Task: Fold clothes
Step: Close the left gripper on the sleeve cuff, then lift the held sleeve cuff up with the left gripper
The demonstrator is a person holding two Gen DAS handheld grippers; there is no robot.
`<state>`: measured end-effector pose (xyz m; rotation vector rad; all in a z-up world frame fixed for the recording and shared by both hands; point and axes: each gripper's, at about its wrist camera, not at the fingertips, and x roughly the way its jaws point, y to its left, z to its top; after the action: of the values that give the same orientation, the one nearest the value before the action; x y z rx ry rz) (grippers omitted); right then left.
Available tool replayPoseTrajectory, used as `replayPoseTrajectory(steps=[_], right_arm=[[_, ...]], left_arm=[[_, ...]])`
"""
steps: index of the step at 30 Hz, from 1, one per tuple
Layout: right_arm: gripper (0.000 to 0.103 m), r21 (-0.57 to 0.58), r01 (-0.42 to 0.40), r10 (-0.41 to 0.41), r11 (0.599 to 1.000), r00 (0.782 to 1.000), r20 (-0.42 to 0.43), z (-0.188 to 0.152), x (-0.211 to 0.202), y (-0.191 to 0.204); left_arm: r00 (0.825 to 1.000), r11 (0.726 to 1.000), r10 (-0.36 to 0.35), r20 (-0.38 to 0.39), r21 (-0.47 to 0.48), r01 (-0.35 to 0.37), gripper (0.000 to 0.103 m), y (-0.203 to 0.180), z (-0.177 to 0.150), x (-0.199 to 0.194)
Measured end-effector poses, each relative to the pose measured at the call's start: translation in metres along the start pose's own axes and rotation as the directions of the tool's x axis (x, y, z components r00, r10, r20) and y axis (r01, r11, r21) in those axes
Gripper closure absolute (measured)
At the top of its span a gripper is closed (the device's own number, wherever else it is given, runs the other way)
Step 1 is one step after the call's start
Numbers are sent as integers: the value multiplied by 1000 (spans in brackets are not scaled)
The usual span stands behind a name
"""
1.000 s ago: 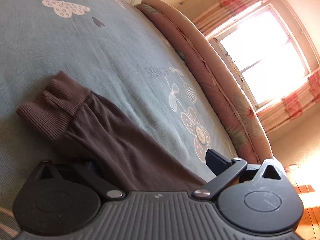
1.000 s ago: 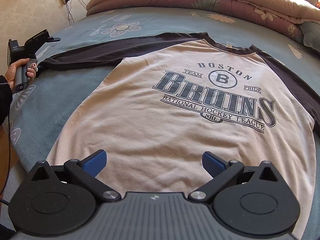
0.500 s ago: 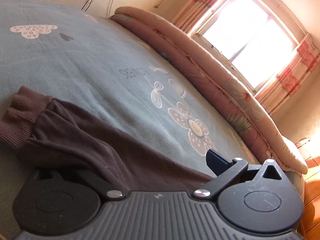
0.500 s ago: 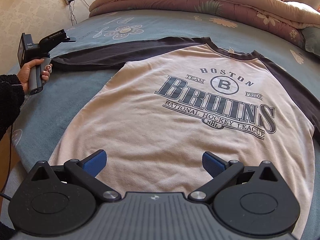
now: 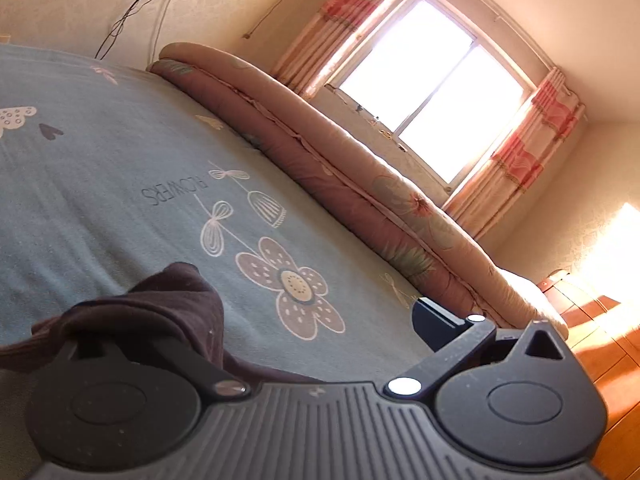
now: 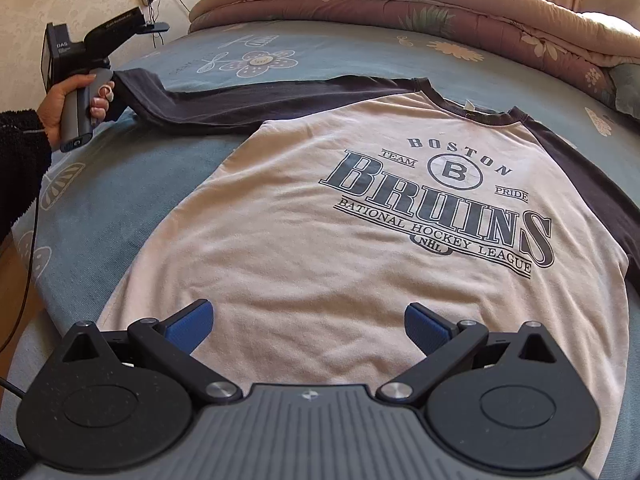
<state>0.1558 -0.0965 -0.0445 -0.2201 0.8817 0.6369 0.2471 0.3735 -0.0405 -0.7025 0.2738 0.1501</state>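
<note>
Sunlight filled the bedroom as a raglan shirt (image 6: 360,240) lay face up on the blue floral bedspread (image 5: 120,184). Its dark left sleeve (image 5: 160,304) draped the left gripper (image 6: 120,26), grip unclear, seemingly for folding inward; the right gripper (image 6: 308,320) gaped wide, empty.

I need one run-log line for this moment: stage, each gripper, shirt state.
stage: first sleeve fold | left gripper: open, dark sleeve draped over one finger | right gripper: open above shirt hem | shirt: flat on bed
</note>
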Motion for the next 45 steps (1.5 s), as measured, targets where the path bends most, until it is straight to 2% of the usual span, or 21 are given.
replayPoseTrajectory(steps=[14, 31, 42, 45], right_arm=[[0, 35, -34, 33, 999, 999, 27, -23, -25, -20], [0, 119, -77, 65, 990, 992, 107, -50, -59, -64], [0, 141, -77, 69, 987, 996, 60, -54, -62, -76], [0, 148, -52, 47, 988, 998, 33, -55, -63, -79]], left_arm=[[989, 980, -86, -120, 166, 106, 1, -106, -15, 2], [968, 956, -129, -214, 234, 179, 1, -213, -56, 28], [959, 937, -156, -238, 273, 220, 1, -261, -71, 33], [956, 930, -164, -245, 283, 233, 1, -272, -76, 34]])
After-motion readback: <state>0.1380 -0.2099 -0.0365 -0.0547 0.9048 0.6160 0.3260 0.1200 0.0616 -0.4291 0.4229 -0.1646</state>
